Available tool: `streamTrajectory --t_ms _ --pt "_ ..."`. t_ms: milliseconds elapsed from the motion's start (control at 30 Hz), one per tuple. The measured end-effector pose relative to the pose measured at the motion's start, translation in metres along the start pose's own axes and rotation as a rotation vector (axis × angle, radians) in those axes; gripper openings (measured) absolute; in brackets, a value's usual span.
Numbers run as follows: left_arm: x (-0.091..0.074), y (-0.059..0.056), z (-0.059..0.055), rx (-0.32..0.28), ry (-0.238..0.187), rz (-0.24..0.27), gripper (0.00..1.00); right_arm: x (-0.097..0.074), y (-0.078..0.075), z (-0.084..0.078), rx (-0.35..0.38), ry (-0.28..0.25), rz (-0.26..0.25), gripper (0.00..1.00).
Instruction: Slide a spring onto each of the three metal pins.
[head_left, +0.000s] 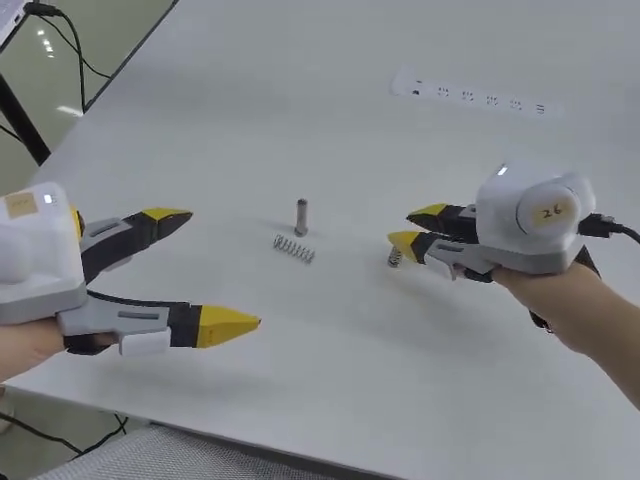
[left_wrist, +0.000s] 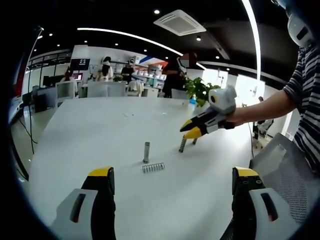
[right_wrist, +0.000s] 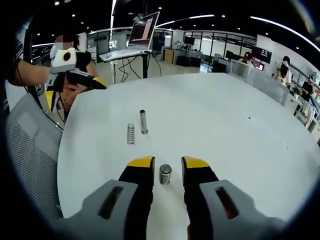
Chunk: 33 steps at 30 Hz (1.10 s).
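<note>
Now the right gripper (right_wrist: 167, 163) holds its two yellow-tipped jaws a little apart. Between the tips a short grey metal coil spring (right_wrist: 165, 174) stands upright on the white tabletop (right_wrist: 210, 115). A narrow gap shows on each side of the coil, so the jaws clamp nothing. The top of this spring looks like a solid round cap, but I cannot tell whether a pin runs inside the coils.

To the left of it, near the middle of the table, one bare grey metal pin (head_left: 301, 217) stands upright. A second coil spring (head_left: 294, 248) lies on its side just beside the pin, on the pin's near side and not threaded on it. That makes two springs and one bare pin in sight.

Further left, the left gripper (head_left: 200, 268) hangs over the near left part of the table. Its jaws are spread wide with nothing between them, and it is well apart from the pin and both springs.

At the far right of the table one white power strip (head_left: 470, 97) lies flat. Beyond the far edge, in the left gripper view, stands one potted green plant (left_wrist: 200, 90).
</note>
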<state>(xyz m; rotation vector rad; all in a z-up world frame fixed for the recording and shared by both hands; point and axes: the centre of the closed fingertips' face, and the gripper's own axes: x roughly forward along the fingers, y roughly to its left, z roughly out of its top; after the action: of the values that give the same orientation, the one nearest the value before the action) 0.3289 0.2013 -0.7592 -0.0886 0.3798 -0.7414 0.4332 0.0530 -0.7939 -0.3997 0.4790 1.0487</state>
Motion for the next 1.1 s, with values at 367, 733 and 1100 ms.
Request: streamTrajectory --t_ms 367,733,1100 --pt "0.003 0.000 0.005 0.009 -0.008 -0.003 0.97 -0.011 0.004 0.012 0.028 -0.039 0.006 0.28" --pt "0.004 -0.001 0.001 -0.001 -0.001 -0.002 0.97 -0.027 0.003 0.014 0.076 -0.079 -0.020 0.32" --pt "0.004 0.001 0.002 -0.001 -0.003 0.002 0.97 -0.042 0.005 0.015 0.106 -0.112 -0.039 0.33"
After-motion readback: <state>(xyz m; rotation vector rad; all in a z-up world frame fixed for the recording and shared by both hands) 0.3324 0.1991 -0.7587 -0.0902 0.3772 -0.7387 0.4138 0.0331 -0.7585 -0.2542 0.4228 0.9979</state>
